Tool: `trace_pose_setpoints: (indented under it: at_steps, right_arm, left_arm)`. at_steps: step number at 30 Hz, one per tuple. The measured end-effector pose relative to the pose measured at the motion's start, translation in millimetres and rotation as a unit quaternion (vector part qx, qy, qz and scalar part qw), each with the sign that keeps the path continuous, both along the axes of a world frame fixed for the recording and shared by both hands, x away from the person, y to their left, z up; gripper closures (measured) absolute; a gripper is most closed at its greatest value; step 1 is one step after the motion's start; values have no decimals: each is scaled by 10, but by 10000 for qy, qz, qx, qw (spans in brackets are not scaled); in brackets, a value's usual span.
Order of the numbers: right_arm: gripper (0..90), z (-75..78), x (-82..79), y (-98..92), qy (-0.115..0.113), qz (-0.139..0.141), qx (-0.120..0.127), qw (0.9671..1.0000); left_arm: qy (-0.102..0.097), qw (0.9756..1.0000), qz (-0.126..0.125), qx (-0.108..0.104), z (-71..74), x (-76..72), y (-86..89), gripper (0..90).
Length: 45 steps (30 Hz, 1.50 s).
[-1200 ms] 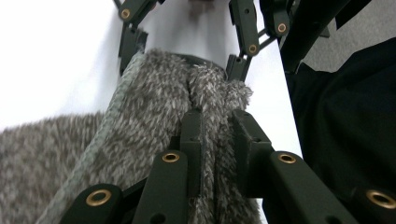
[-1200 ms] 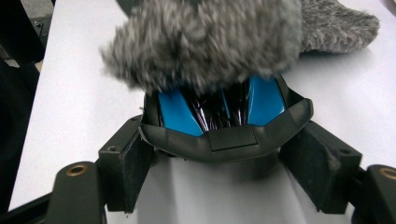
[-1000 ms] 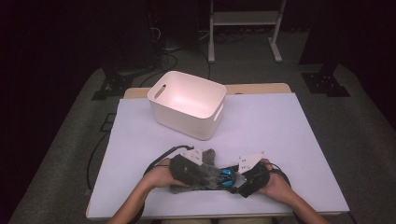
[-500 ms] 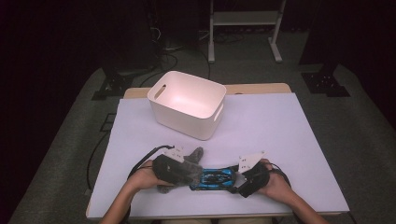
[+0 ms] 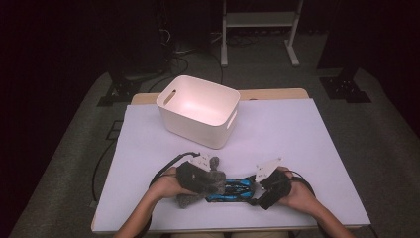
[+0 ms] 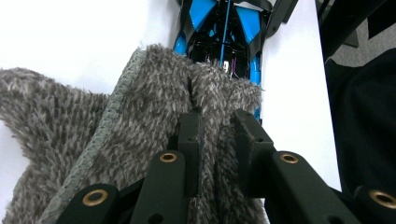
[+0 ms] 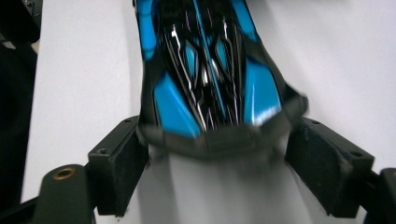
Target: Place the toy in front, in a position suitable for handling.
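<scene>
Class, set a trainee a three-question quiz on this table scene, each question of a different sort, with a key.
1. True or false: the left hand-held gripper pinches the grey fuzzy cloth.
2. What lies between the right hand-held gripper jaws? A. blue-and-black toy car B. spoon C. cup
3. Fill in: the white bin stands ___ the car, away from the person.

Key: 1 true; 2 A; 3 beyond.

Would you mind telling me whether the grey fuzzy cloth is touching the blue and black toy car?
Touching. In the left gripper view, the grey fuzzy cloth, pinched by the left gripper, lies draped over the toy car, covering its near end.
</scene>
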State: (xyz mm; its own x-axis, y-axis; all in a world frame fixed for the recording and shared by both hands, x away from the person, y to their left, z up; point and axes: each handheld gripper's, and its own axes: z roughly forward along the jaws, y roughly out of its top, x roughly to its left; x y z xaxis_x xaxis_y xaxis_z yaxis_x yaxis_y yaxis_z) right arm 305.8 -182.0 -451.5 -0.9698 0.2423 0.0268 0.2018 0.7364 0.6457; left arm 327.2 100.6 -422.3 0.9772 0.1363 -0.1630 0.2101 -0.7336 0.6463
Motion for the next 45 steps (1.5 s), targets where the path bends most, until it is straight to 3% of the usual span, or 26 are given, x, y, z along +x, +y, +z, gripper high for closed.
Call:
trace_pose_setpoints:
  at_steps: [7,12,16,18,25,27,31,36,41,45]
  right_arm:
    - [201,159,-9,-119,128,-61,105,9998]
    - [208,303,63,-7,172,17,196,9997]
    - [225,286,173,121,285,80,76,9995]
    - [238,245,228,167,394,81,6,9992]
    - [283,144,340,187,992,-52,220,9948]
    - [292,124,356,178,1193,-147,257,9924]
    - [334,108,358,164,1368,-197,335,9898]
    - [335,108,342,161,1372,-254,350,9896]
    - [341,120,299,176,1229,-264,347,9915]
    - [350,124,244,191,986,-262,403,9940]
  left_arm:
    - [16,10000,-3,-89,-19,7,14,744]
    - [-32,10000,-29,24,0,-1,-9,744]
    - [-48,9999,-69,61,6,5,-17,743]
    - [-59,9999,-67,62,6,2,-15,744]
    - [-114,9999,-7,-42,-5,-24,5,744]
    - [-119,9999,-22,-13,4,-20,8,744]
    - [-144,9999,-13,83,39,-9,-7,745]
    - [-112,9999,83,89,75,47,-18,744]
    - [-18,9997,248,25,89,109,-30,723]
    - [37,9992,399,-28,104,172,-57,699]
